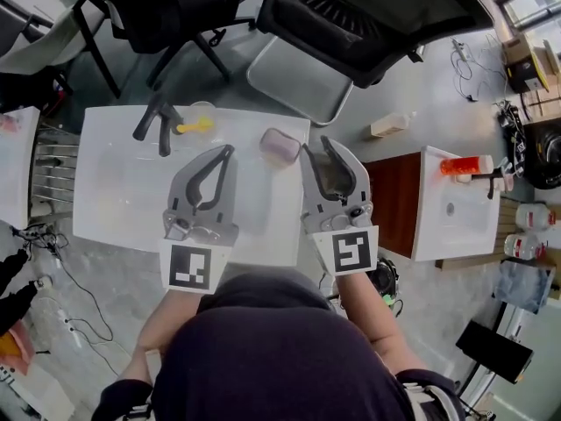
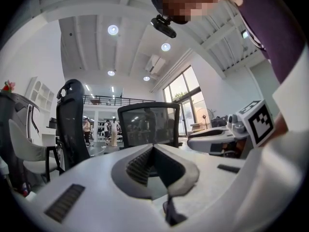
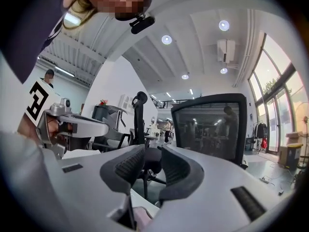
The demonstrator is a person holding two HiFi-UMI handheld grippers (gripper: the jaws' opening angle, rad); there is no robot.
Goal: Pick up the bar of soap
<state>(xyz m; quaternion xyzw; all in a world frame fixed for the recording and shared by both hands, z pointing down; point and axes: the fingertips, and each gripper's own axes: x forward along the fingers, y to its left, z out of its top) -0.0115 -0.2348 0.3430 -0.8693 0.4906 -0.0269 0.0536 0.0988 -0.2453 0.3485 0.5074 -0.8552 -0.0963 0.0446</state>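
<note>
The bar of soap (image 1: pixel 280 146), pale pink with rounded corners, lies at the far edge of the white table (image 1: pixel 114 191). My right gripper (image 1: pixel 317 147) hovers just to the right of it, jaws open with nothing between them. The right gripper view looks level across the room past those open jaws (image 3: pixel 152 163), and a pinkish patch (image 3: pixel 140 219) shows low beneath them. My left gripper (image 1: pixel 226 153) hangs over the table's middle, left of the soap. Its jaws are shut and empty, and in the left gripper view (image 2: pixel 153 151) they meet tip to tip.
A black forked tool (image 1: pixel 158 119) and a clear dish holding something yellow (image 1: pixel 198 124) sit at the table's far left. A black office chair (image 1: pixel 368 16) stands beyond the table. At the right, a small white and brown stand (image 1: pixel 438 226) carries an orange bottle (image 1: pixel 465 165).
</note>
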